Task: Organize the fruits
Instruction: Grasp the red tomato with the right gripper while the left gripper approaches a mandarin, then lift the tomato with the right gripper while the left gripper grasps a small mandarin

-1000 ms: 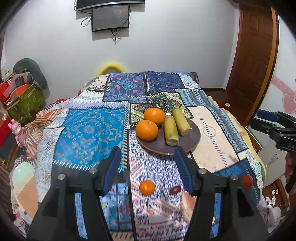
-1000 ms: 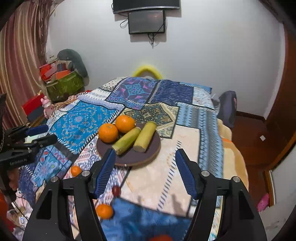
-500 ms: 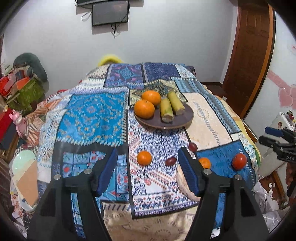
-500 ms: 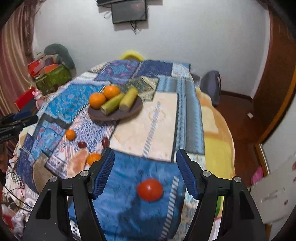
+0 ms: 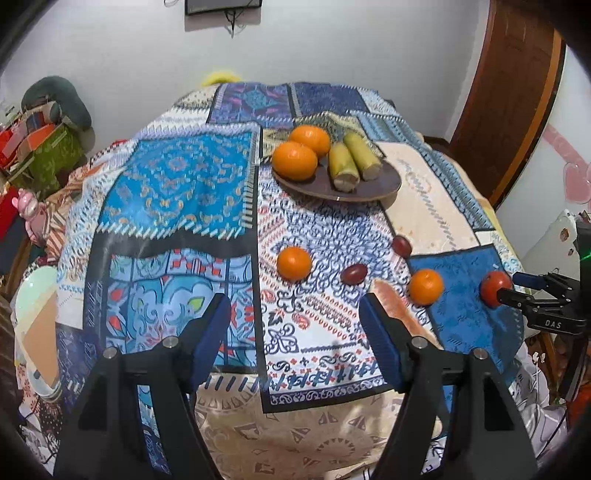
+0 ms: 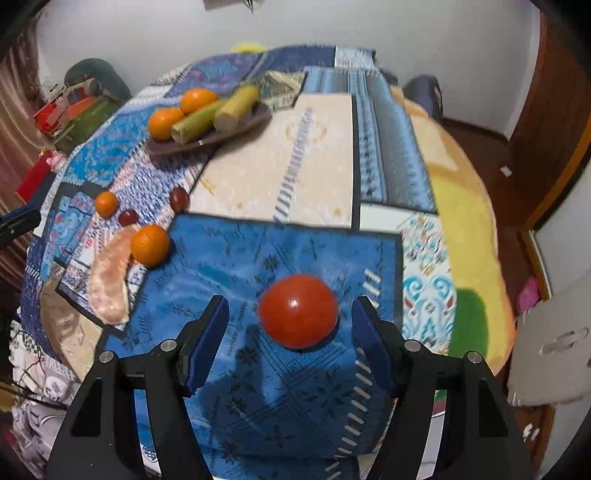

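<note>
On the patterned cloth (image 6: pixel 288 258), near its front edge, the red tomato (image 6: pixel 298 311) is sitting between the spread fingers of the right gripper (image 6: pixel 290 332), untouched; the left gripper (image 5: pixel 293 325) is hovering spread, facing the plate (image 5: pixel 384 186) of oranges.

Patchwork cloth (image 5: pixel 177 184) in blues, whites and beige draped over the desk, with a yellow-and-green blanket (image 6: pixel 469 229) showing beneath its right edge. White wall (image 5: pixel 129 48) behind, a dark screen (image 5: pixel 223 5) mounted high, cable dangling below it. Brown wooden door (image 5: pixel 513 92) at right. Pink heart stickers (image 5: pixel 576 181) beside the door frame. Green box (image 5: pixel 55 155) stuffed with red and orange packages at left, grey cushion (image 5: pixel 59 99) just above it. Pink toy (image 5: pixel 31 214) lower down. Something yellow (image 5: pixel 219 77) peeking over the far edge.
</note>
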{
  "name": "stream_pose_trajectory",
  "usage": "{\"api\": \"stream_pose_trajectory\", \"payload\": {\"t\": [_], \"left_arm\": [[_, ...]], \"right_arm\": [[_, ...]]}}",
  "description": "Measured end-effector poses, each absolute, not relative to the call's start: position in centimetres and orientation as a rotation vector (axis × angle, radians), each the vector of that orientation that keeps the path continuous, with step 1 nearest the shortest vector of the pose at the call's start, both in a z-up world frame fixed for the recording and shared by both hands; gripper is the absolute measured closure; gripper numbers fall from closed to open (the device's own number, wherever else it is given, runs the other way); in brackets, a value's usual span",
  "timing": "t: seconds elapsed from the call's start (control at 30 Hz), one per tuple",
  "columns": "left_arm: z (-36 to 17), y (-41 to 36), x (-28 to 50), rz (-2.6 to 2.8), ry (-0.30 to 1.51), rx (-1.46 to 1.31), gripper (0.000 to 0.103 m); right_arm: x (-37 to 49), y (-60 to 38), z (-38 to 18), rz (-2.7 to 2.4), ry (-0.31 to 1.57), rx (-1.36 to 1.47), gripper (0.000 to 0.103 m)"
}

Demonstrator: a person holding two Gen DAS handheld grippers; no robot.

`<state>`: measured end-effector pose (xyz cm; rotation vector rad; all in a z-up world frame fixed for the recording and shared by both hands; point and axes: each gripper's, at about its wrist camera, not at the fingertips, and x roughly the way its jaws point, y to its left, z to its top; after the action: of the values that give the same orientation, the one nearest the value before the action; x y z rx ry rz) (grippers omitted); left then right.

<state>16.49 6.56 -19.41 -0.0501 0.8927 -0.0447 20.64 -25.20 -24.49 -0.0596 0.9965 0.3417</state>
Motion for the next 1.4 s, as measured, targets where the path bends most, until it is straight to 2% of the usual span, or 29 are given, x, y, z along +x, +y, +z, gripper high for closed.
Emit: {"api": "stream_pose_trajectory", "payload": {"t": [0.17,0.23,0.3,0.73,1.1,1.17,1.27,1.4], "left_arm": [[-20.9,6.6,17.2,-0.039,0.928,-0.045,0.031],[-21.4,6.6,17.6,-0.041,0.938,-0.051,0.031],[-21.8,6.7,17.9,-0.044,0.947,-0.059,0.031],[-23.5,6.6,21.8,-0.042,0.965,-0.059,0.032],[-25.7,6.6,25.3,-0.047,1.004,-0.071,0.057],[-26.1,6.7,25.5,-0.053,1.005,-0.074,0.059],[-26.1,6.6,25.6,-0.075,0.995,-0.084,0.069],[-25.8,6.3,25.6,-0.071,0.985,-0.067,0.069]], "right_arm": [[21.1,-25.5,-25.9,0.346,1.042,-0.020,0.039],[21.3,-25.6,-26.4,0.354,1.060,-0.006,0.050],[21.5,-25.6,-26.6,0.353,1.067,-0.009,0.053],[23.0,-25.6,-24.6,0.367,1.001,0.031,0.056],[25.9,-24.1,-22.5,0.396,0.923,0.034,0.056],[26.2,-23.9,-22.4,0.403,0.922,0.037,0.056],[26.7,-23.4,-22.6,0.415,0.924,0.032,0.056],[27.3,-22.8,-22.6,0.430,0.923,0.028,0.056]]}}
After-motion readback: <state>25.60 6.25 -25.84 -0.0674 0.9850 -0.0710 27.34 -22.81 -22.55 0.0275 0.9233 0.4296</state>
